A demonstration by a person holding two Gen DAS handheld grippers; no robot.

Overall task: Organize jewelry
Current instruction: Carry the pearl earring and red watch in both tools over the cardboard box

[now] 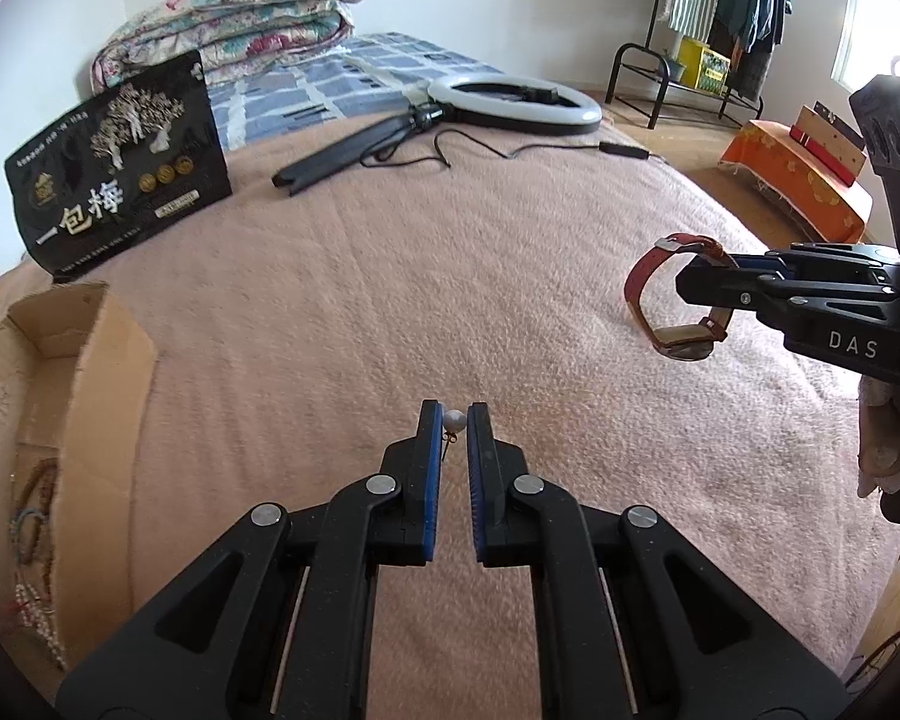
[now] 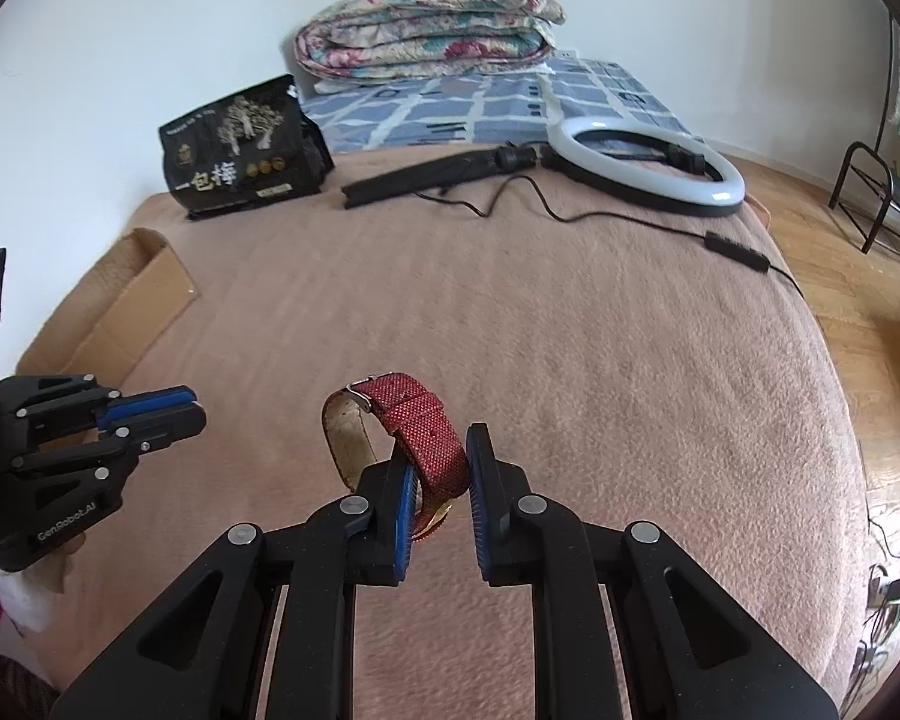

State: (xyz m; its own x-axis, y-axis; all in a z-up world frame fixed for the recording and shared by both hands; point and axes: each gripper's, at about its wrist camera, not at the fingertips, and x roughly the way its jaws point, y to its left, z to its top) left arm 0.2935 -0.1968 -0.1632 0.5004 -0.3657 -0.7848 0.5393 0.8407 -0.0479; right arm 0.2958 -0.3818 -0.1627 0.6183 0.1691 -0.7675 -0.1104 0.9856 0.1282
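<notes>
In the left wrist view, the left gripper (image 1: 454,420) sits at the bottom middle of the frame. Its two blue-padded fingers (image 1: 431,456) are almost together and pinch a small pearl earring (image 1: 453,422) at the tips. The white bead shows between the tips and a thin pin hangs just below it.

The right gripper (image 1: 699,277) comes in from the right edge of that view. It holds a red watch (image 1: 669,300) by the strap. The watch loop hangs to the left of its fingertips, with the round face low down, close to the pink blanket (image 1: 450,300).

In the right wrist view, the right gripper (image 2: 438,468) is at the bottom middle. The red watch (image 2: 426,426) strap runs between its fingers, which are closed on it. The buckle end sticks up above the tips. The left gripper (image 2: 189,408) shows at the left edge.

A cardboard box (image 1: 90,360) lies at the left side of the left wrist view. Bead necklaces (image 1: 33,540) rest inside it, in the lower left of the frame.

Farther up the frame lie a black bag (image 1: 120,162) with white letters, a ring light (image 1: 513,102) with its cord, and a folded flowery quilt (image 1: 228,18).
</notes>
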